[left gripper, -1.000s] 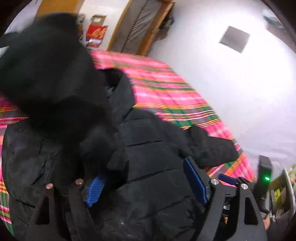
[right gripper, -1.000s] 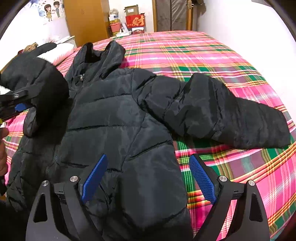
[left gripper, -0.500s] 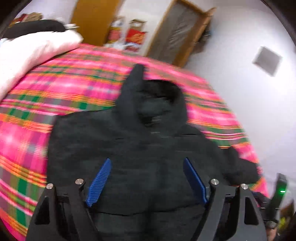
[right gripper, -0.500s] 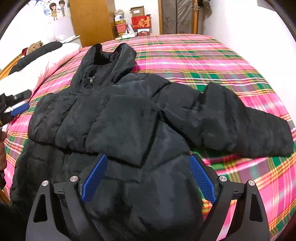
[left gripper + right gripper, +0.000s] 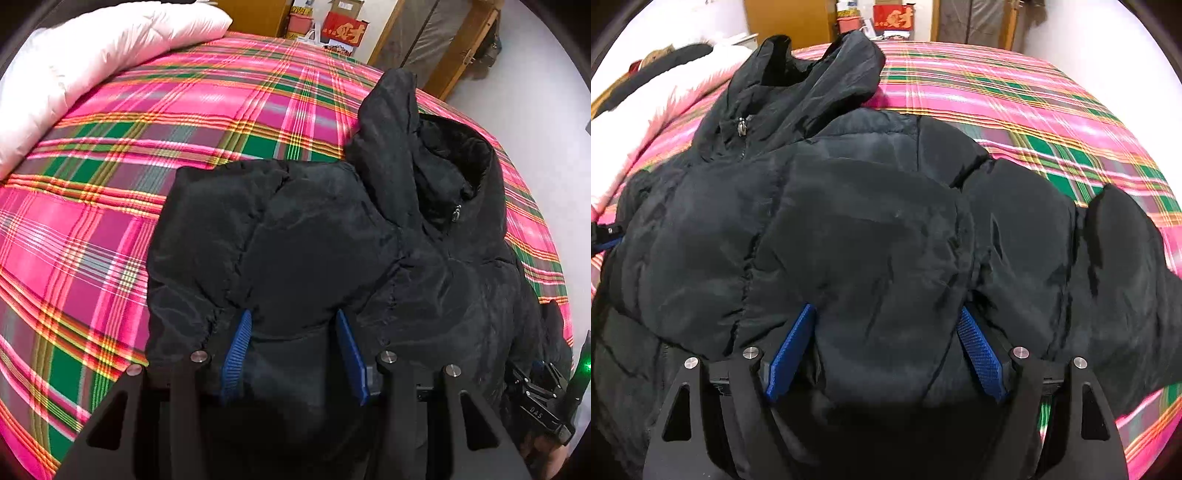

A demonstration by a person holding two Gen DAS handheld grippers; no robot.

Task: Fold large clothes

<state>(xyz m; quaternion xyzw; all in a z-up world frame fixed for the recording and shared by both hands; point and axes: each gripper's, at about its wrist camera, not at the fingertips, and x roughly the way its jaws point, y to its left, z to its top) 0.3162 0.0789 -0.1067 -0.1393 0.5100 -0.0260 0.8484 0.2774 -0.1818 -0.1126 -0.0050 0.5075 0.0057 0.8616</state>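
Note:
A black hooded puffer jacket (image 5: 332, 251) lies on a pink and green plaid bed (image 5: 110, 206), hood (image 5: 436, 147) toward the far end. One sleeve is folded across its front (image 5: 871, 236); the other sleeve (image 5: 1115, 273) stretches out to the right over the bed. My left gripper (image 5: 291, 317) is open, its blue pads low over the jacket's near part with fabric between them. My right gripper (image 5: 886, 314) is open, with the folded sleeve's end between its blue pads.
A white and pink duvet (image 5: 96, 55) is piled at the far left of the bed. Wooden doors, red boxes (image 5: 343, 29) and a white wall (image 5: 1108, 44) stand beyond the bed. The right gripper's body shows at the left view's right edge (image 5: 543, 402).
The left gripper let go of the sleeve, which now lies folded across the jacket's front, and has since narrowed. Both grippers have moved closer and lower over the jacket.

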